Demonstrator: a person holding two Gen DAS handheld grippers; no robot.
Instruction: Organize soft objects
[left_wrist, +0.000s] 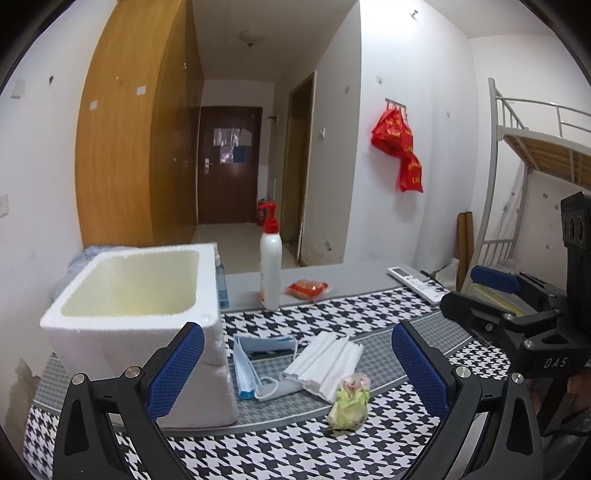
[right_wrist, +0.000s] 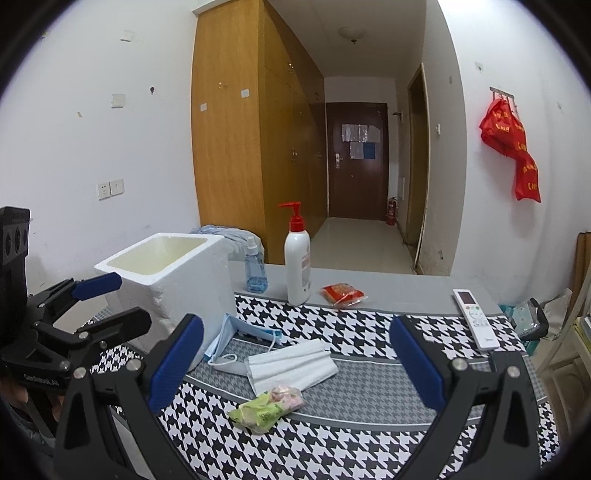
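A white foam box (left_wrist: 129, 295) (right_wrist: 166, 266) stands open-topped at the left of the houndstooth cloth (left_wrist: 295, 454). Beside it lie blue face masks (left_wrist: 251, 365) (right_wrist: 236, 336), a stack of white masks (left_wrist: 325, 365) (right_wrist: 291, 365) and a green and pink soft packet (left_wrist: 349, 402) (right_wrist: 266, 406). My left gripper (left_wrist: 297, 369) (right_wrist: 133, 299) is open, hovering in front of the box and masks with nothing in it. The right gripper (right_wrist: 297, 363) (left_wrist: 460, 291) is open too, above the cloth near the packet, holding nothing.
At the back stand a white pump bottle (left_wrist: 270, 266) (right_wrist: 297, 262) and a small blue spray bottle (right_wrist: 255, 269). A red snack packet (right_wrist: 341, 293) and a white remote (right_wrist: 476, 321) lie nearby. A blue cloth (right_wrist: 229, 236) sits behind the box.
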